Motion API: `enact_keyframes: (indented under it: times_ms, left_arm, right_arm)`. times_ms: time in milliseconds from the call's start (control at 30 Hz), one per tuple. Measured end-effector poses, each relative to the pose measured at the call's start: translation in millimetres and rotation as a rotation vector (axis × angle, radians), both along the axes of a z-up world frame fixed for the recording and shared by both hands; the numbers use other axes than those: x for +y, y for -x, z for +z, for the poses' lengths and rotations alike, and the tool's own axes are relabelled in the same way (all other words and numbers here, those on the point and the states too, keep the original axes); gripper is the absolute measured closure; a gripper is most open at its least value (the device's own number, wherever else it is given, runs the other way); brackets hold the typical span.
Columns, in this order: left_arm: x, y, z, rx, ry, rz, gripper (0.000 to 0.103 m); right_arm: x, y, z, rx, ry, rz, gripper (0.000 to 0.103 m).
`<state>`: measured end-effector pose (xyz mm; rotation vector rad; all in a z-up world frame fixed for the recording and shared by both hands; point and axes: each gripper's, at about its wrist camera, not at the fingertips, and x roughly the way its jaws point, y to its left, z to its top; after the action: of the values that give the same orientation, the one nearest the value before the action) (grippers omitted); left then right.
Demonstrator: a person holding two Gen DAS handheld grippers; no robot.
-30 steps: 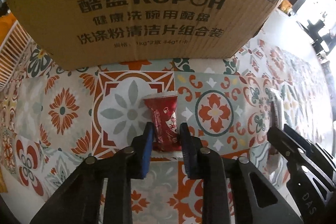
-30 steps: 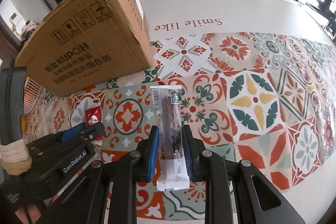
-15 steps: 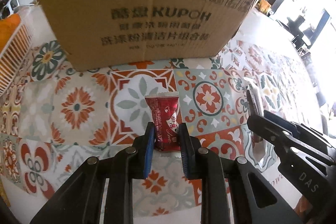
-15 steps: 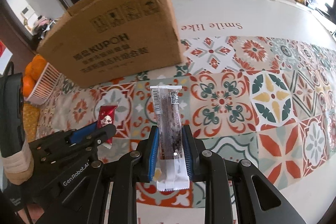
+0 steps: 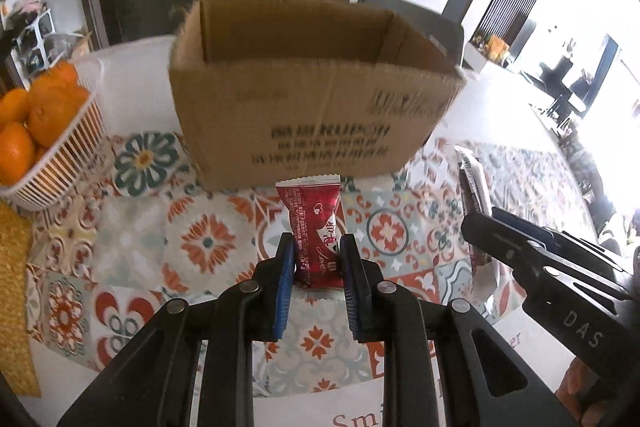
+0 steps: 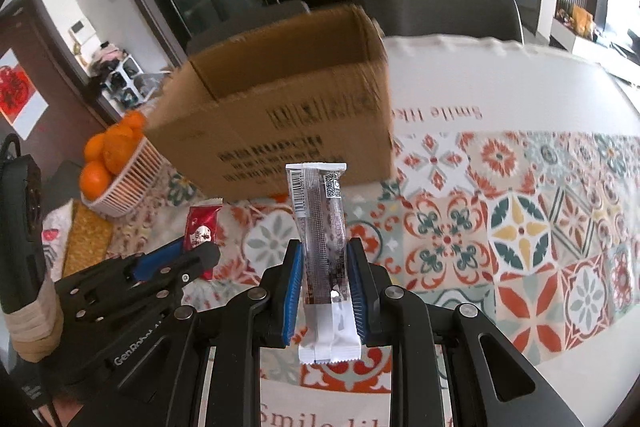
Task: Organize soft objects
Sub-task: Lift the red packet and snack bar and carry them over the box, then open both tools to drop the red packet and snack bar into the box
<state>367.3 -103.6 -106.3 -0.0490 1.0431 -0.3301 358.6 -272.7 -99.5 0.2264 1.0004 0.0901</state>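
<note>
My left gripper (image 5: 316,255) is shut on a red snack packet (image 5: 314,223) and holds it above the patterned tablecloth, in front of an open cardboard box (image 5: 312,107). My right gripper (image 6: 323,263) is shut on a long dark snack bar in a clear and white wrapper (image 6: 320,235), also held in the air before the box (image 6: 288,123). The red packet (image 6: 202,231) and left gripper (image 6: 168,267) show at the lower left of the right wrist view. The bar (image 5: 474,187) and right gripper (image 5: 540,267) show at the right of the left wrist view. The inside of the box shows only bare walls.
A white basket of oranges (image 5: 44,131) stands left of the box, seen also in the right wrist view (image 6: 116,167). A yellow woven mat (image 5: 12,291) lies at the left edge. Grey chairs (image 6: 452,11) stand behind the table. The tiled-pattern cloth (image 6: 520,219) spreads to the right.
Both grippers have risen with their packets still held. The box, seen side-on before, now shows its open top, and the orange basket has come into view.
</note>
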Motion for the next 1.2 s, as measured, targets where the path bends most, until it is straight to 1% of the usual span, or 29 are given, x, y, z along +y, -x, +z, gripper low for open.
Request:
enact_keyframes:
  times_ms: [133, 367, 533, 600, 733, 900, 1067, 1200]
  left_arm:
    - [-3, -5, 22, -0.05, 0.003, 0.004, 0.08]
    - [4, -17, 63, -0.151, 0.0, 0.002, 0.08]
    - [3, -33, 86, -0.205, -0.011, -0.001, 0.08]
    - [5, -41, 89, -0.217, -0.012, -0.008, 0.08]
    - [4, -60, 97, -0.222, -0.012, -0.008, 0.08]
    - [4, -86, 98, -0.201, -0.002, -0.01, 0.08]
    - [-1, -108, 97, -0.18, -0.008, -0.016, 0.08]
    - [-5, -122, 92, -0.162, -0.024, -0.023, 0.08]
  right_arm:
    - [7, -4, 19, -0.045, -0.005, 0.014, 0.079]
    - [15, -21, 48, -0.124, -0.021, 0.027, 0.079]
    - [14, -37, 67, -0.17, -0.04, 0.023, 0.079]
    - [13, -47, 72, -0.184, -0.044, 0.022, 0.079]
    - [10, -66, 80, -0.202, -0.055, 0.021, 0.079]
    - [8, -93, 87, -0.215, -0.042, 0.025, 0.079]
    - [8, -115, 85, -0.201, -0.033, 0.034, 0.079]
    - [4, -129, 75, -0.172, -0.036, 0.031, 0.079]
